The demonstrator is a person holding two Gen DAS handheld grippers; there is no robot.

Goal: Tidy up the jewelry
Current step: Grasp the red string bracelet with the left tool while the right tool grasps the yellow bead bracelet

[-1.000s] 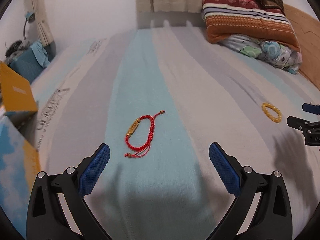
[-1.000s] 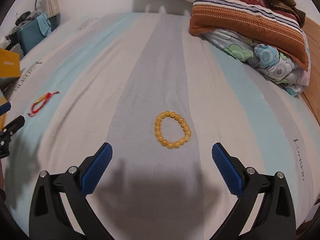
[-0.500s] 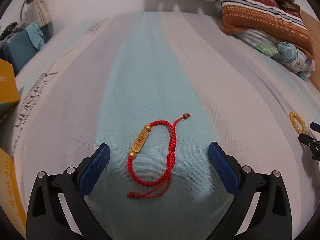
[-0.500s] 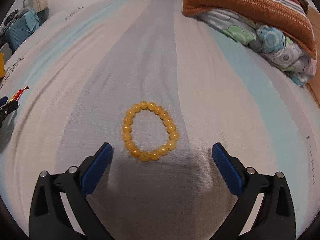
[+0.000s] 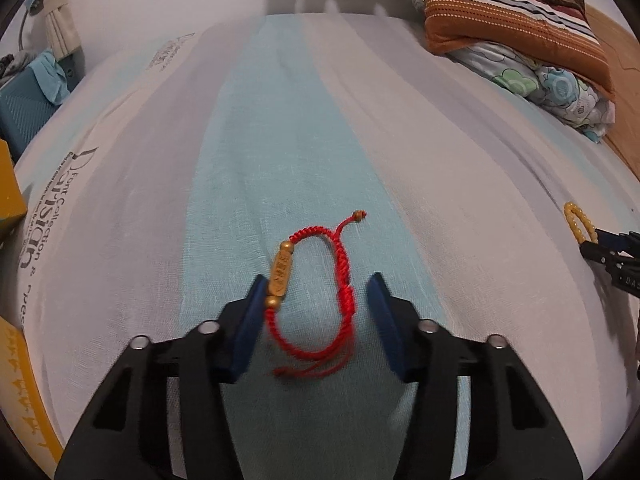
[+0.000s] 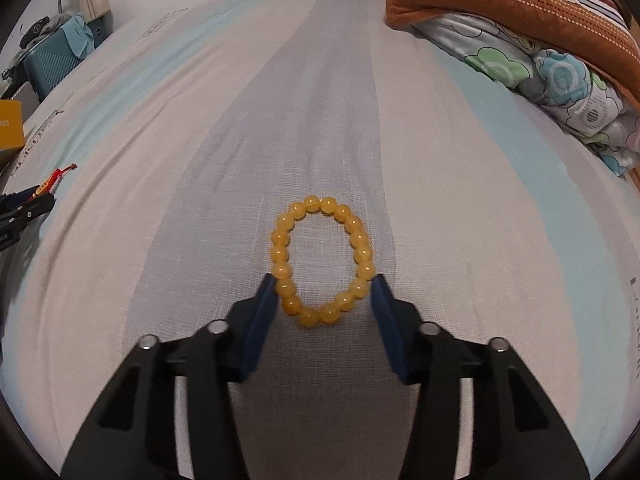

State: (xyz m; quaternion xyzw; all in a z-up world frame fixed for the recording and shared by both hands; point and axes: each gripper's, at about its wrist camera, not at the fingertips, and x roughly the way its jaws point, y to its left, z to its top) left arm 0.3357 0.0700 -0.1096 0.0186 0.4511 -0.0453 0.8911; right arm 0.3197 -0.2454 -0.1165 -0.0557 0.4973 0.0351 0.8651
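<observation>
Left wrist view: left gripper (image 5: 318, 294) points down at the bed sheet (image 5: 280, 140), blue pads (image 5: 250, 320) part-way apart and closing. Red cord bracelet (image 5: 316, 300) lies flat between them. Left pad meets the gold tube bead (image 5: 280, 270) on the cord's left side; right pad stands just clear of the knotted side. Not clamped yet. The cord makes a long loop; two tails with small end beads, one running up and right, the other trailing below the loop.

Right wrist view: right gripper (image 6: 324, 292) also angled down, jaws closing, pads a similar way apart. Yellow bead bracelet (image 6: 323, 260) lies between the tips, its near half inside the gap. Both pads touch or nearly touch the outer beads; the ring looks pinched into an oval. Beads round, glossy, amber-yellow, closed ring flat on the grey stripe.

Only the left view shows the printed lettering (image 5: 44, 216) along the sheet's left edge and the yellow box (image 5: 12, 184) beside it; the bead bracelet is just a sliver at far right there. Only the right view shows the bead ring whole; the red bracelet is a scrap at far left, by the other gripper's tips. Both views show the striped pillow (image 5: 512, 12) and floral bedding (image 6: 560, 76) at the far right of the bed.
</observation>
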